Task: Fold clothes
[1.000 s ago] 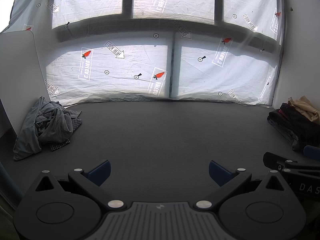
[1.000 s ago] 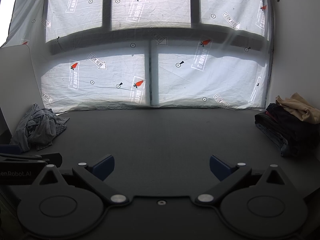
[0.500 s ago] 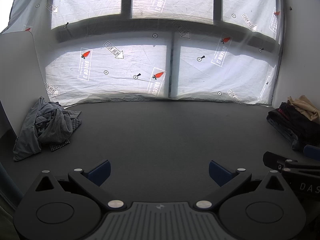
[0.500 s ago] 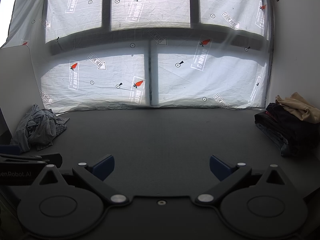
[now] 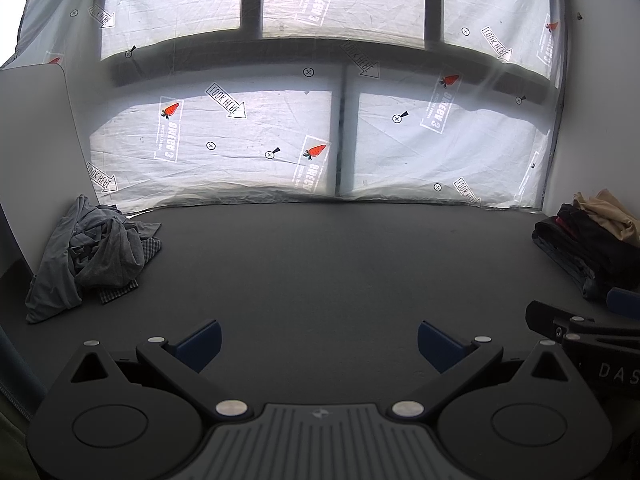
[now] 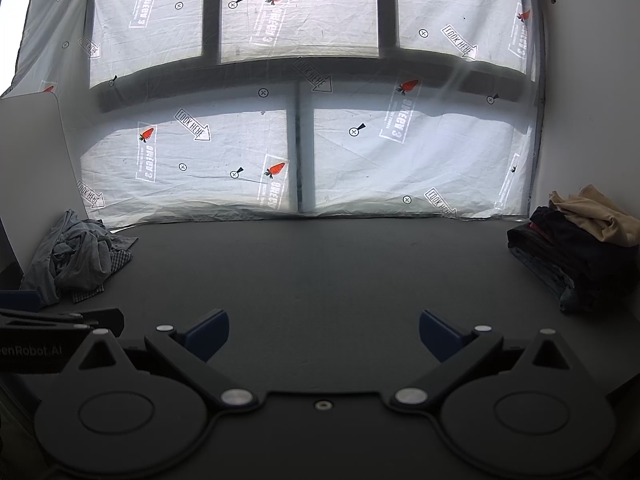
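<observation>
Two grippers sit low at the near edge of my dark table (image 5: 320, 264), side by side and both spread wide with nothing between their blue pads. From the left wrist view, my left gripper (image 5: 319, 338) has its fingers well apart over bare tabletop, and the right gripper's black body pokes in at the right border, just beside it. From the right wrist view, my right gripper (image 6: 324, 332) is released in the same way, and the left tool's body shows at the left border. A crumpled heap of grey clothes (image 5: 94, 256) lies at the far left of the table, with a bit of checked fabric under its near side; it leans against the white panel (image 5: 36, 140) that stands along the left edge. I see the same heap from the right wrist (image 6: 76, 258), well apart from either gripper. On the far right edge sits a stack of dark folded garments (image 6: 568, 264) with a tan piece (image 6: 592, 216) bunched on top, close to the white wall (image 6: 592, 100). Between heap and stack the table is one broad flat stretch, running from my fingertips back to the translucent printed sheet (image 5: 248, 148) hung over the window frame, whose lower hem meets the table's far edge. Neither pile touches the middle ground.
</observation>
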### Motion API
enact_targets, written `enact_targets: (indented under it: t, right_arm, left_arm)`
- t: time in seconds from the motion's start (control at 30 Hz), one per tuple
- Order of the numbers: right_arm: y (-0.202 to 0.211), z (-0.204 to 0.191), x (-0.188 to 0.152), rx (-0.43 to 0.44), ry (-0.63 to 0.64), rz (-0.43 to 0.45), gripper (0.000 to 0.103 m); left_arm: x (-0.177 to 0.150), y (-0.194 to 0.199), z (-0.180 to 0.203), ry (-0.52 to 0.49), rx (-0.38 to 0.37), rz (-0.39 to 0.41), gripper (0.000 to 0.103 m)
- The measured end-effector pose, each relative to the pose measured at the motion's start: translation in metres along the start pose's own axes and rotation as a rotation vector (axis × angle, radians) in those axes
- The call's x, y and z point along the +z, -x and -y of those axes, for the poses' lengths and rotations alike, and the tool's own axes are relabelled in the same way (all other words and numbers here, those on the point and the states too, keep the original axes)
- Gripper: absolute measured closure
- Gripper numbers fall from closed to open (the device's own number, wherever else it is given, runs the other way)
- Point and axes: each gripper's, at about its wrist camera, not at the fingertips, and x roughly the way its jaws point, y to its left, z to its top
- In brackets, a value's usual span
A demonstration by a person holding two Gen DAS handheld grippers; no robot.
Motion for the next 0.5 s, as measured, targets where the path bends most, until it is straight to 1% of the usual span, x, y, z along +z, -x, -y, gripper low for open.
enact_targets:
  t: [0.5]
  right_arm:
    - [-0.007, 0.004, 0.0, -0.005, -0.019, -0.015, 0.0]
  left_arm:
    - [0.005, -0.014, 0.001, -0.008, -0.004, -0.027, 0.0]
